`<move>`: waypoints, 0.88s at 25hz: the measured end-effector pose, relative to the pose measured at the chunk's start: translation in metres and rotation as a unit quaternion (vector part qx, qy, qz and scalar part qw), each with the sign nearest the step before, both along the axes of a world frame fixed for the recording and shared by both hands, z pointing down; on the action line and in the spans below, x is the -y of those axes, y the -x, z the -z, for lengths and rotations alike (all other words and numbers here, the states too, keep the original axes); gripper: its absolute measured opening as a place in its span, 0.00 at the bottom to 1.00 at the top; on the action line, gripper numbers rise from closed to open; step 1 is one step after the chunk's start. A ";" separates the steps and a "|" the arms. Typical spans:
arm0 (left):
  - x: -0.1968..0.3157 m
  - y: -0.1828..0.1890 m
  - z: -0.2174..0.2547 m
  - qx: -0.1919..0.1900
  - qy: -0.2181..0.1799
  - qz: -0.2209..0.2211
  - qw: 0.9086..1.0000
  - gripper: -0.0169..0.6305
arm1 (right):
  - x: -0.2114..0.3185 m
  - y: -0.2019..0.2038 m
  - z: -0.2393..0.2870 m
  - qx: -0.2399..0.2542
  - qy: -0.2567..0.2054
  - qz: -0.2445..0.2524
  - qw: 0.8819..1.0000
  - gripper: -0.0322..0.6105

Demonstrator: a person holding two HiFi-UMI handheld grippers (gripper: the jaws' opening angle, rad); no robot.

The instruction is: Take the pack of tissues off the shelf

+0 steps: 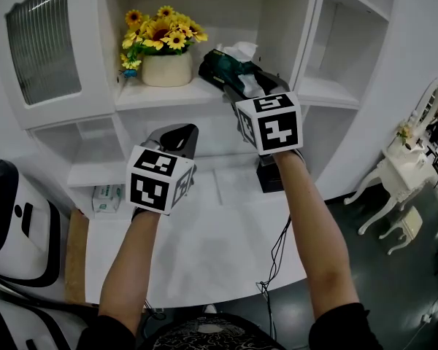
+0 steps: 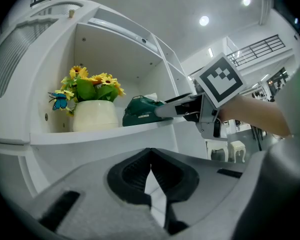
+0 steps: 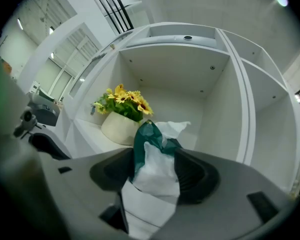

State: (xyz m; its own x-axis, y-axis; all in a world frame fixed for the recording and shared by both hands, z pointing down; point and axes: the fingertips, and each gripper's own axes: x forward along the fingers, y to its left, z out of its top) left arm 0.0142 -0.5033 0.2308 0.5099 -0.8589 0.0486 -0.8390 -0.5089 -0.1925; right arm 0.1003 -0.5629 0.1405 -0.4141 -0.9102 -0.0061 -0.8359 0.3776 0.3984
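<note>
A: Where is our right gripper [image 3: 154,160]?

B: We have it up at the shelf [image 1: 168,95], pointing level into the open compartment. Its view shows the dark green pack of tissues [image 1: 226,68] filling the gap between the two jaws, with the pads pressed on both of its sides.

A: So we have the pack pinched?

B: Yes, at the end facing us. In the head view the pack lies on the shelf board, towards the right side of the compartment, with a white tissue sticking out of its top.

A: What sits beside it?

B: A cream pot [image 1: 166,70] of yellow sunflowers [image 1: 160,31] stands just to the left of the pack. We cannot tell whether the two touch. A small blue butterfly ornament [image 2: 59,100] hangs at the left of the flowers.

A: And our left gripper [image 2: 150,159]?

B: We hold it lower and to the left, above the white table [image 1: 204,246], well apart from the pack. Its jaws are pressed together at the tips, with nothing between them.

A: Anything else nearby?

B: A cabinet door [image 1: 42,41] with ribbed glass stands left of the shelf. A pale packet [image 1: 107,197] lies at the back left of the table, under the lower ledge.
</note>
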 end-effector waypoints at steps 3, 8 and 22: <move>0.000 0.000 -0.002 -0.001 0.002 -0.002 1.000 0.03 | 0.000 -0.001 -0.002 -0.003 0.003 0.000 1.000 0.39; 0.001 0.004 -0.003 0.000 0.005 -0.001 1.000 0.03 | 0.000 -0.001 -0.002 -0.007 0.003 -0.001 1.000 0.36; -0.001 0.012 -0.002 -0.008 0.003 -0.010 1.000 0.03 | -0.004 0.006 -0.003 -0.010 0.005 0.000 1.000 0.22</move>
